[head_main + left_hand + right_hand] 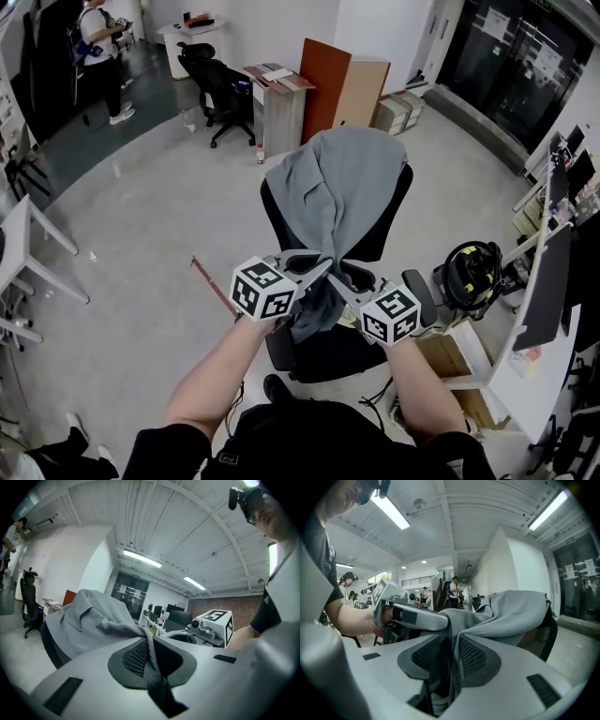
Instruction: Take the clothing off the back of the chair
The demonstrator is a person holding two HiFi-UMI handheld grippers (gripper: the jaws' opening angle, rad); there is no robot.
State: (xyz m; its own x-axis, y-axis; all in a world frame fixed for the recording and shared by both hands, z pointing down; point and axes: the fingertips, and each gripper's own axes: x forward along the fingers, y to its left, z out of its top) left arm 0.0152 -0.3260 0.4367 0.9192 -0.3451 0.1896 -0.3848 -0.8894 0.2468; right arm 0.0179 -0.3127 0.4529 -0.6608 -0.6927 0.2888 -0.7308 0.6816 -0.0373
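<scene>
Head view alone shows the grey cloth garment (333, 183) draped on the black office chair (396, 208); left gripper (149, 641) clenches its fold, right gripper (451, 644) stands parted around it.

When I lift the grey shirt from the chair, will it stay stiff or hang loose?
Probably floppy: the shirt drapes in folds over the chair back and bunches into a strand at the left gripper. Likely light, being thin. It may snag on the chair back.
</scene>
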